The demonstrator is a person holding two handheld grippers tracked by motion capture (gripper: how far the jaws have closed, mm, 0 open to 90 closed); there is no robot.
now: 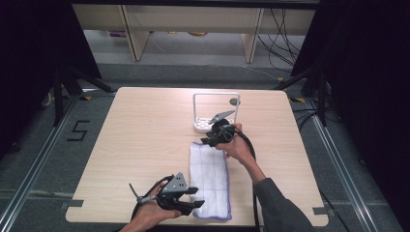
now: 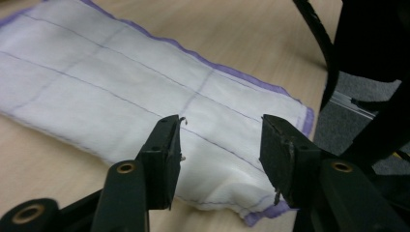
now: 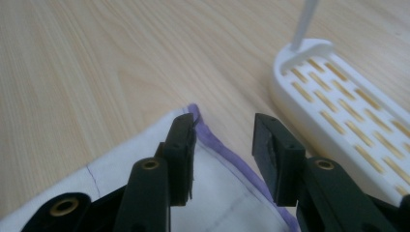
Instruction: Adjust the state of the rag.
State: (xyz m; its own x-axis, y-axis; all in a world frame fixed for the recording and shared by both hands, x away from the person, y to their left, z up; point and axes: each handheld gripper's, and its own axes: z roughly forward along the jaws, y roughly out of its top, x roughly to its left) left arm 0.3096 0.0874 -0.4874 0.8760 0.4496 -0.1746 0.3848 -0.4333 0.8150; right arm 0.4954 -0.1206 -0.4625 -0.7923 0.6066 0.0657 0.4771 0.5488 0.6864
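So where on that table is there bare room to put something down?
The whole left side of the table, left of the folded cloth, is bare wood, and so is the strip right of the cloth. It is crowded around the white rack, where the right gripper hovers at the cloth's far end.

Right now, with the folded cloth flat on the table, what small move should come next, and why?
Probably lift both claws clear: the left claw and right claw stand open over opposite ends of the folded white purple-edged cloth, which lies flat, gripped by neither.
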